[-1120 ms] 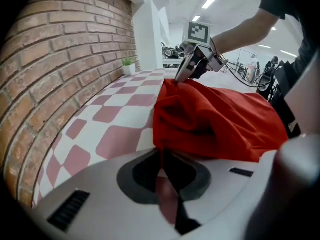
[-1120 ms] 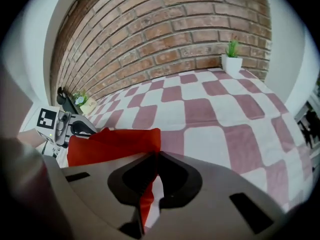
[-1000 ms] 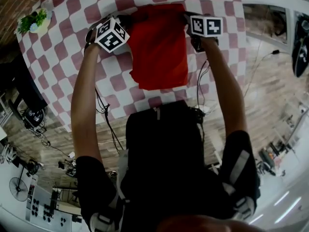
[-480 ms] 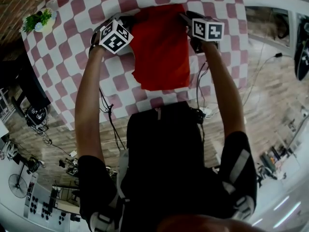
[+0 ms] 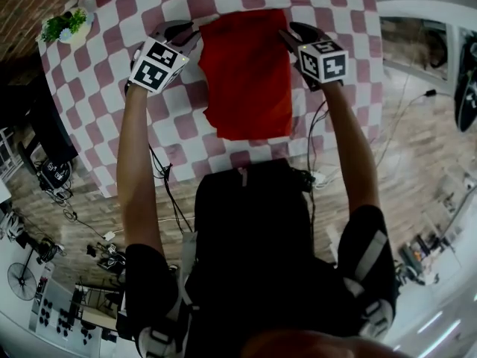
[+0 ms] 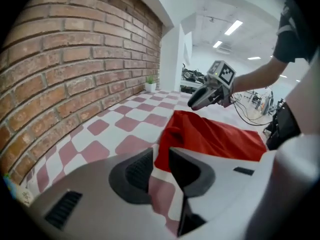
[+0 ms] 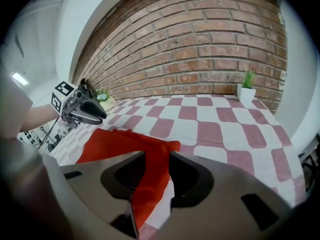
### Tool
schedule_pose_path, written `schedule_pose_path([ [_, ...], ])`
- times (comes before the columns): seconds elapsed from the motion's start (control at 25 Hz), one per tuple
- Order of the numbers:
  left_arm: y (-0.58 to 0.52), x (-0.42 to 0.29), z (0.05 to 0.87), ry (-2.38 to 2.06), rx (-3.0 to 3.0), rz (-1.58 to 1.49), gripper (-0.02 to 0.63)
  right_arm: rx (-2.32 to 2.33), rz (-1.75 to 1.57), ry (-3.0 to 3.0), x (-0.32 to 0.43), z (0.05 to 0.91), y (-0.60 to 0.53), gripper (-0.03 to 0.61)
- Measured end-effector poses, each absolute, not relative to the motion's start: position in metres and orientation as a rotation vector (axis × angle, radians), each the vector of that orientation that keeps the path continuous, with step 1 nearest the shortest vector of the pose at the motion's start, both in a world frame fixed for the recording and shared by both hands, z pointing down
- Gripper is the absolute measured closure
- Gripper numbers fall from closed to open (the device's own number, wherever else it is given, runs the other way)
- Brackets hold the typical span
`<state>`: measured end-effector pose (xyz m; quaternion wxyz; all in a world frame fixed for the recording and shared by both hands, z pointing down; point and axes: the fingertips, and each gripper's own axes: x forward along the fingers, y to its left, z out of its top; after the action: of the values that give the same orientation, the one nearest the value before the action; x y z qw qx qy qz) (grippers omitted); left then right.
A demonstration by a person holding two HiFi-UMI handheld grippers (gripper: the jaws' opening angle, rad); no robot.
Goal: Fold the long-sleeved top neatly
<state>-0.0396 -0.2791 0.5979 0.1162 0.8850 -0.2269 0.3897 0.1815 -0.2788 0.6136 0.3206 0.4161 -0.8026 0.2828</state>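
Both bare forearms stretch forward over the checked worktop [image 5: 104, 88], and each hand tips its tool downward at a slant. The left tongs [image 5: 185, 37] sit at the far left corner of the red top [image 5: 246, 73], and the right tongs [image 5: 292, 36] at its far right corner.

The left tongs [image 6: 161, 170] have just been opening. Their pads are spread, with a fold of the red top [image 6: 215, 136] showing in the gap but not pinched. The right tongs [image 7: 150, 176] have likewise been opening, and red fabric [image 7: 125, 141] lies loose between the pads (neither pad presses on it).

The top lies folded into a tall rectangle in the middle of the worktop, slightly rumpled at the far corners. Its near edge is close to the worktop's near edge.

A small pot [image 5: 67, 27] holding a green plant stands at the far left corner. A white pot [image 7: 248, 90], also planted, stands by the brick wall [image 7: 200, 44].
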Motion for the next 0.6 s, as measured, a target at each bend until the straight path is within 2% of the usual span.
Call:
schedule_pose_path([
  [0.2,-0.25,0.0,0.604,-0.436,2.585,1.124,0.523,1.029,0.736,-2.126,0.174,0.62,-0.27,0.442],
  [0.4,-0.246,0.007,0.601,-0.378,2.588,1.083,0.523,1.007,0.717,-2.133,0.172,0.62,-0.27,0.442],
  [0.52,-0.246,0.006,0.568,-0.356,2.602,0.882,0.48,0.998,0.702,-2.143,0.171,0.618,-0.271,0.442],
  [0.6,-0.241,0.009,0.56,-0.31,2.622,0.877,0.455,0.994,0.697,-2.145,0.171,0.617,-0.271,0.442],
])
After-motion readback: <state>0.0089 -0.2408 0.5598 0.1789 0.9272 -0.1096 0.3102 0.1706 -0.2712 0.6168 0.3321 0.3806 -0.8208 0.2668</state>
